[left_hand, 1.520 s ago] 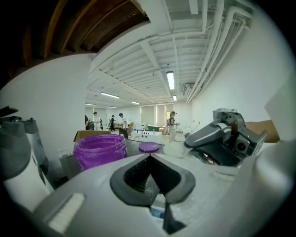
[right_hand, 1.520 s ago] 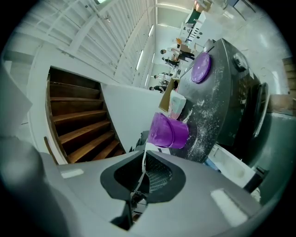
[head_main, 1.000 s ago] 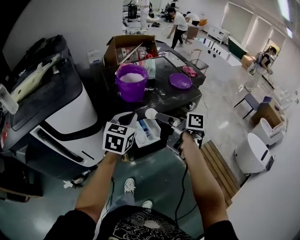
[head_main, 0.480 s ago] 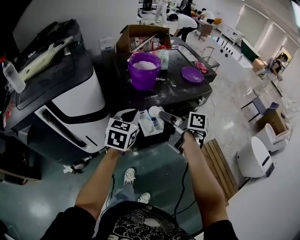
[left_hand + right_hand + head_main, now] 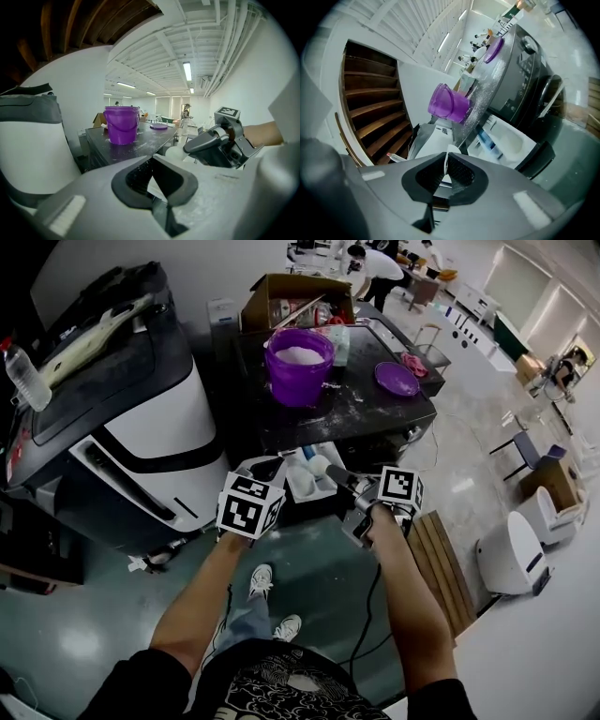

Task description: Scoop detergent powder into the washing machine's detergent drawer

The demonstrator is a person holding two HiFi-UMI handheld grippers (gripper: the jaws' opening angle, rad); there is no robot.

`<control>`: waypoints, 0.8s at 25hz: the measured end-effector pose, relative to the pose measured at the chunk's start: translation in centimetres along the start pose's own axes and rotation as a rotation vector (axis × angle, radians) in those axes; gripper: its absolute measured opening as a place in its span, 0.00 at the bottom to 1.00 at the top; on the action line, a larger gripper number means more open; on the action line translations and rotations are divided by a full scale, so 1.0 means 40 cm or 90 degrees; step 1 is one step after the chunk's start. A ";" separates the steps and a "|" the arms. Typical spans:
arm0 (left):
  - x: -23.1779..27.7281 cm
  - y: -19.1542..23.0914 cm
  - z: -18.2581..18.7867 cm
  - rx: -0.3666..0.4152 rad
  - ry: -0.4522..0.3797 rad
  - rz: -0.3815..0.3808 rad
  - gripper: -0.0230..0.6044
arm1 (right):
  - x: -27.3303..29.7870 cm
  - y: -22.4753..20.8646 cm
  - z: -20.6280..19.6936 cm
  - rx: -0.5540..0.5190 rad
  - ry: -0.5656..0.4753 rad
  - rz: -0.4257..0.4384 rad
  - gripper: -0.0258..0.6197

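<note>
The white detergent drawer [image 5: 305,481] stands pulled out of the dark washing machine [image 5: 375,418]. On top of the machine, a purple bucket [image 5: 300,367] holds white powder. My right gripper [image 5: 334,474] is shut on a white scoop [image 5: 319,465], whose bowl hangs over the drawer's far right part. In the right gripper view the scoop's thin handle [image 5: 446,164] sits edge-on between the jaws, with the drawer [image 5: 506,140] and bucket [image 5: 449,105] beyond. My left gripper [image 5: 270,468] is shut at the drawer's left edge. The left gripper view shows the scoop bowl [image 5: 174,152] and bucket [image 5: 121,124].
A purple lid [image 5: 397,379] and a pink cloth [image 5: 412,362] lie on the powder-dusted machine top, with a cardboard box [image 5: 300,292] behind. A big black-and-white unit [image 5: 141,427] stands left, a water bottle [image 5: 26,376] on it. Wooden slats [image 5: 436,559] lie right. People stand far back.
The head view has shifted, so the machine top sits lower in the frame. Both grippers stay at the drawer, with the scoop still held over it.
</note>
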State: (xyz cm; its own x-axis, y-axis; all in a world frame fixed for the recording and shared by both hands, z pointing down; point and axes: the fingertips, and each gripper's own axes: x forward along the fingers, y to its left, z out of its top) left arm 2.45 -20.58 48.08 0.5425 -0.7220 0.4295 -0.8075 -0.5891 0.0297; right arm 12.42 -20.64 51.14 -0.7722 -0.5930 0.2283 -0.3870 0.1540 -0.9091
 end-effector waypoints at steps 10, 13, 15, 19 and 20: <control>0.065 -0.030 -0.011 0.014 0.023 -0.029 0.04 | -0.042 -0.100 0.049 -0.001 -0.036 -0.052 0.10; 0.085 -0.044 -0.013 0.020 0.031 -0.039 0.04 | -0.057 -0.131 0.064 -0.017 -0.036 -0.084 0.10; 0.099 -0.051 -0.009 0.023 0.033 -0.045 0.04 | -0.061 -0.147 0.076 -0.045 -0.025 -0.109 0.10; 0.123 -0.062 -0.004 0.026 0.038 -0.055 0.04 | -0.061 -0.167 0.095 -0.111 0.006 -0.159 0.10; 0.128 -0.064 -0.004 0.027 0.039 -0.057 0.04 | -0.060 -0.171 0.097 -0.129 0.014 -0.171 0.10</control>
State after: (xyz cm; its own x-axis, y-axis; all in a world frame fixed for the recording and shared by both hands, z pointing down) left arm 7.26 -22.69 50.34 0.5957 -0.6430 0.4814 -0.7453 -0.6660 0.0326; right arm 18.87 -23.33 55.45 -0.6389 -0.6167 0.4598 -0.6685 0.1494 -0.7286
